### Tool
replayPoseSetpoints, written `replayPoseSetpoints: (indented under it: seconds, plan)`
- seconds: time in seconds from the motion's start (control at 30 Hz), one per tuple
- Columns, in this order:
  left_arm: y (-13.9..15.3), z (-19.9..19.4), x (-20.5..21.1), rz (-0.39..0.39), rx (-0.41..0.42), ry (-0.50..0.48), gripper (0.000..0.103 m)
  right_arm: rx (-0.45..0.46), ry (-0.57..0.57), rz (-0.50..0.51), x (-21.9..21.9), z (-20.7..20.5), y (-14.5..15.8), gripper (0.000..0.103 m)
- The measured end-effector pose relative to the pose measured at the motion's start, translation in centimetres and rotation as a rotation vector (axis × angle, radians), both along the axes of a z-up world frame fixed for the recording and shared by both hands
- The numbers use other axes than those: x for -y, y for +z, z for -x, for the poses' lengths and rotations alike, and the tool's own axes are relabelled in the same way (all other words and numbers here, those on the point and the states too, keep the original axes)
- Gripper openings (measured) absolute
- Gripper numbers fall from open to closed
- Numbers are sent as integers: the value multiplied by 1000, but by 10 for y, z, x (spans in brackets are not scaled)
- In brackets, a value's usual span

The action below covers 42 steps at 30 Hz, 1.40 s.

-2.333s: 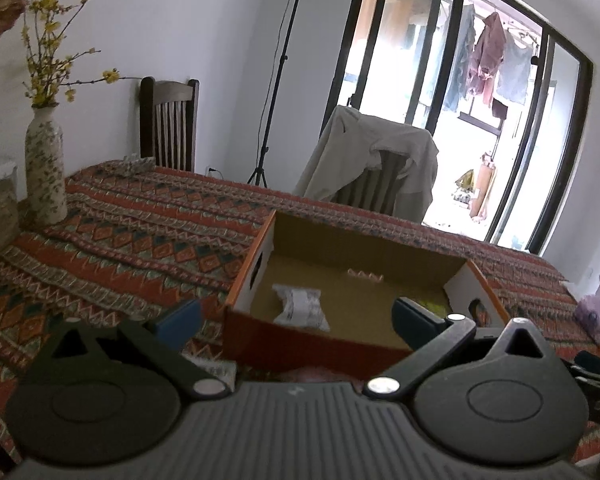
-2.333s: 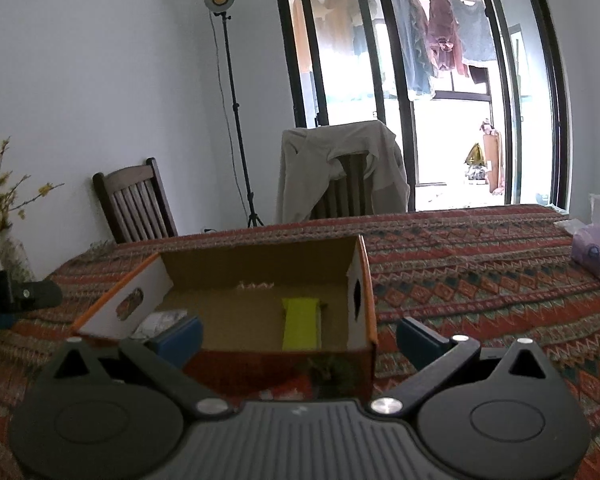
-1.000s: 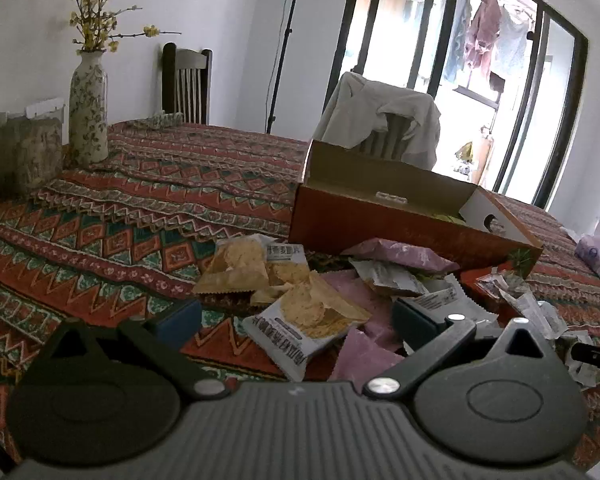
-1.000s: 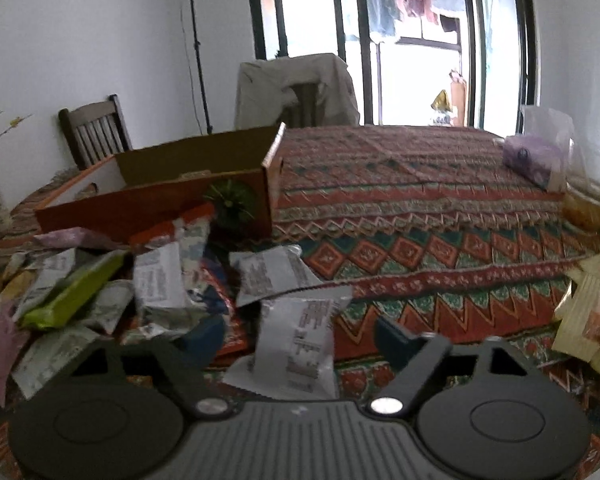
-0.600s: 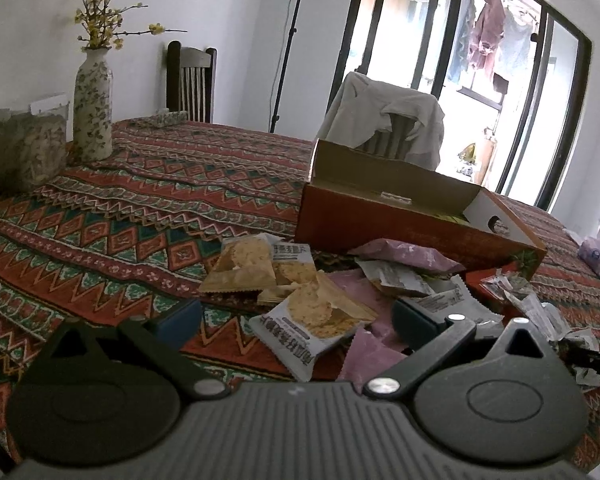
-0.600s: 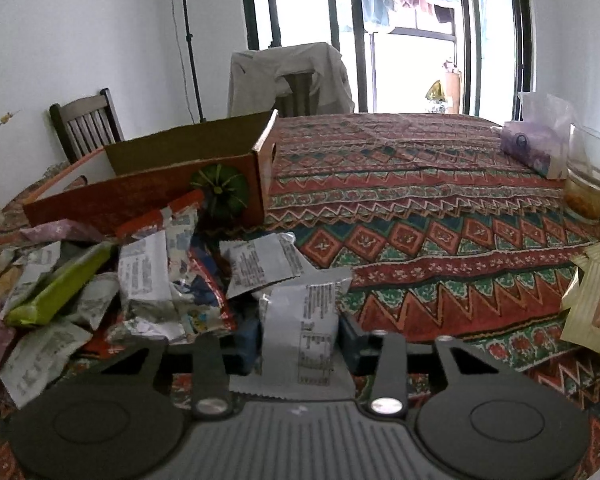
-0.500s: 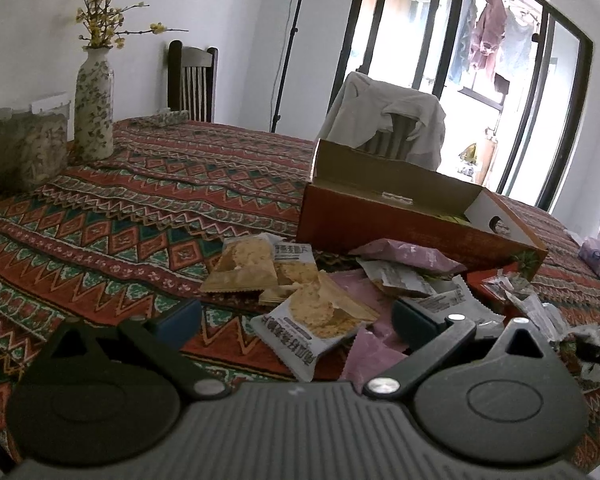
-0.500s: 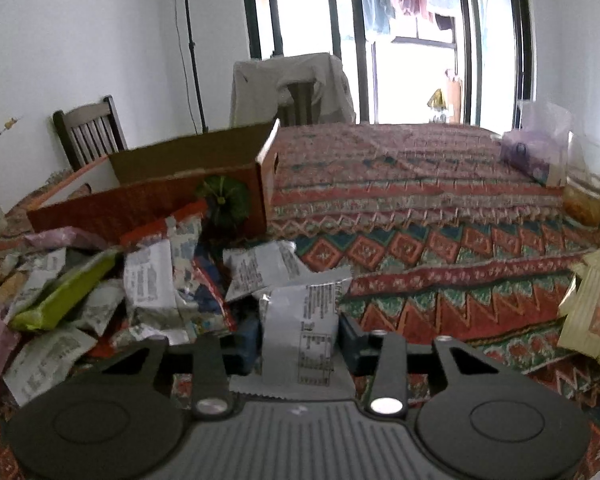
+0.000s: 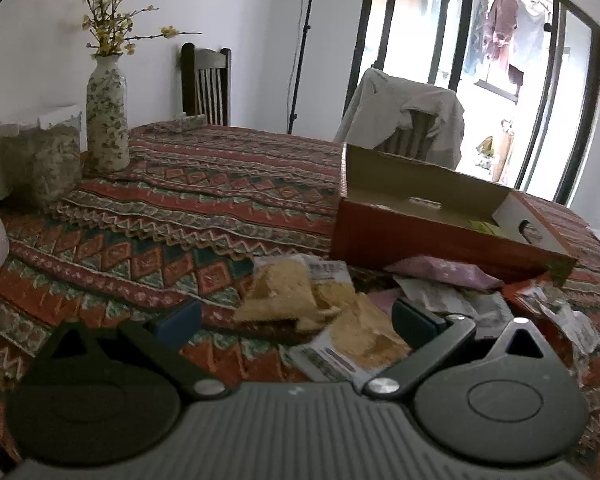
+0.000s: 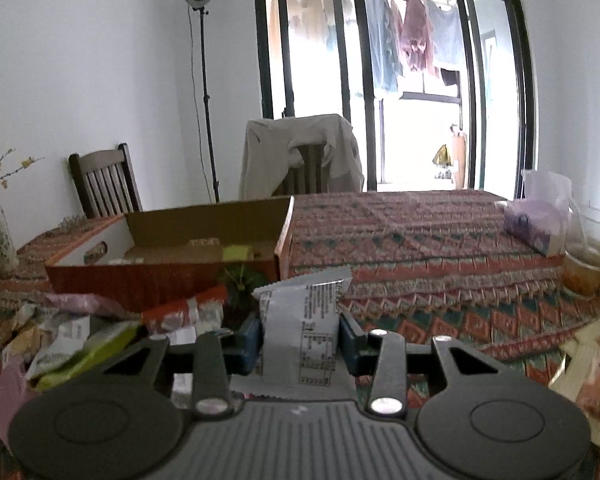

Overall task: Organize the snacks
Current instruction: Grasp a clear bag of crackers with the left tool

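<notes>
My right gripper (image 10: 300, 338) is shut on a silver-white snack packet (image 10: 303, 320), held off the cloth and standing up between the pads. Behind it lies the open orange cardboard box (image 10: 172, 276) with a yellow-green bar (image 10: 236, 253) inside. Loose snack packets (image 10: 80, 336) pile up at the left of that view. My left gripper (image 9: 296, 314) is open, low over cracker packets (image 9: 300, 292) with nothing between its fingers. In the left wrist view the orange box (image 9: 439, 236) sits just beyond a purple packet (image 9: 443, 272).
A patterned red tablecloth (image 9: 188, 200) covers the table. A flowered vase (image 9: 107, 120) and a jar (image 9: 52, 164) stand at the left. A purple tissue pack (image 10: 535, 232) and glass bowl (image 10: 591, 256) sit at the right. Chairs (image 10: 303, 160) stand behind the table.
My right gripper closed on the silver-white packet and lifted it, tilting upward so the box and window came into view. My left gripper drifted slightly over the cracker packets, still open.
</notes>
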State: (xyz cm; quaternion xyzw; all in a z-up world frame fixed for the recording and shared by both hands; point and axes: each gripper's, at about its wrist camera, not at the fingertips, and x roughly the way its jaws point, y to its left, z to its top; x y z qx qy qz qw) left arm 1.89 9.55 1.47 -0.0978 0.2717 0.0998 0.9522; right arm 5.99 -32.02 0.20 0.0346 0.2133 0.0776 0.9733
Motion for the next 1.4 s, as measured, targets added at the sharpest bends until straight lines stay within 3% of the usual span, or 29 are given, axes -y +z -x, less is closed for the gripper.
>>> replayPoseSetpoints:
  seconds: [0.33,0.57,0.77,0.93,1.23,1.4]
  plan:
    - [-11,-35,-13,-21,-78,-15,103,-12,-20,-7,-4,-11,-6,39]
    - [-24,-70,-23,7,-117,43,102,-23,-36,3,-4,-13,-8,39]
    - [-35,-80,-29,23,-158,79,81,-19,-34,10,-5,-13,-8,39]
    - [-33,-77,-28,61,-138,51,52,-24,-16,8,-8,-14,-11,39]
    - [-30,-71,-28,73,-109,43,42,-23,-10,-2,-5,-9,-12,39]
    - [-23,-64,-26,68,-78,38,41,-15,-7,-6,-4,-7,-9,39]
